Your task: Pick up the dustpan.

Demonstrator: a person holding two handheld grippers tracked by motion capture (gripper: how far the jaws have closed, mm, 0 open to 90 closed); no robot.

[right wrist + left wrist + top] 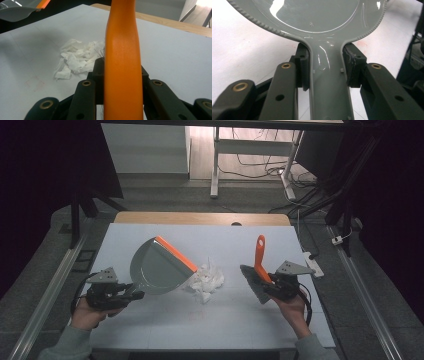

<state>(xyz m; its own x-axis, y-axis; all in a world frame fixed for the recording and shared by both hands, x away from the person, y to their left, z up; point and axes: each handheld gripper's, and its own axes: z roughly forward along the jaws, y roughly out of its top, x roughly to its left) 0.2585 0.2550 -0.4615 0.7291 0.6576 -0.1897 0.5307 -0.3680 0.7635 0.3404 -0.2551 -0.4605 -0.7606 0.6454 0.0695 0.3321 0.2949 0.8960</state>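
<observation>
A white table fills the middle of the high view, with a strip of bare wood along its far edge. On it, left of centre, is a grey dustpan with an orange lip, tilted so the lip faces right and touches a heap of torn white paper. The pan's handle runs back toward the person's left hand.

The left gripper is clamped on that handle: in the left gripper view both black jaws press against the sides of the grey neck, just below where it widens into the pan.

To the right of the paper, apart from it, is a brush with an orange handle pointing up and away and its grey bristle head low, near the table. The right gripper, held by the right hand, grasps it. In the right gripper view the jaws sit tight on either side of the orange handle, and the paper lies on the table beyond, left of the handle, with the pan's lip at the top left corner.
</observation>
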